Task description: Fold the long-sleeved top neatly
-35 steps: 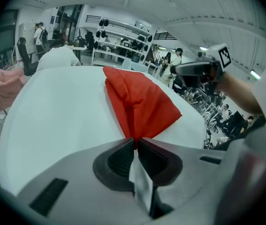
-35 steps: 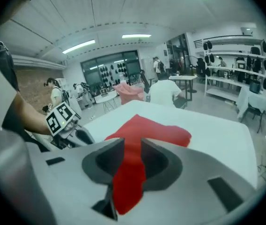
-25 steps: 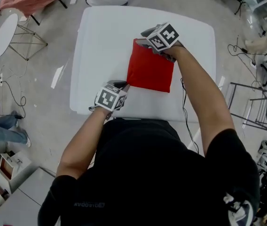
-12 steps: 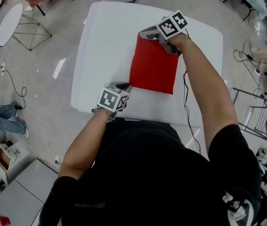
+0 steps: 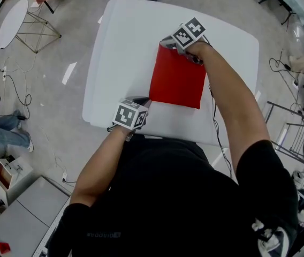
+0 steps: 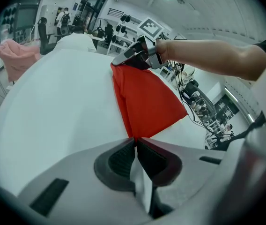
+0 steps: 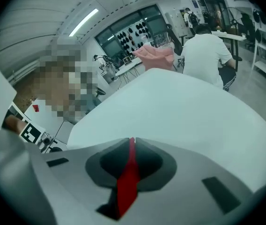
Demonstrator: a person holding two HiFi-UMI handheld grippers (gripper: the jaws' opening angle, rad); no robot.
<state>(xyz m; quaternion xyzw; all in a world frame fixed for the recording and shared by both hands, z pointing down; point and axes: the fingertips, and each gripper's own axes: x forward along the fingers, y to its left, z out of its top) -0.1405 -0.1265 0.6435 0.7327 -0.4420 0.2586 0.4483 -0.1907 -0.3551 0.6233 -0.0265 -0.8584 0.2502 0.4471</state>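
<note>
On the white table (image 5: 120, 47) lies the red top (image 5: 177, 82), a bit right of the middle. It is folded into a flat shape with four sides, longer than it is wide. The cloth is plain red and smooth, with hardly any wrinkles. Along its left side the layers sit stacked on each other. The left gripper (image 5: 143, 100) is at the top's near left corner. Its jaws have just been closing and are almost pressed together now. The red corner sits right at their tips, so they seem to nip just its very edge; no red shows deeper between the pads. The right gripper (image 5: 164, 42) is at the far left corner. Its jaws have just been closing too, and they pinch a thin strip of the red cloth, which runs down between the pads. Both grippers point down at the table.
</note>
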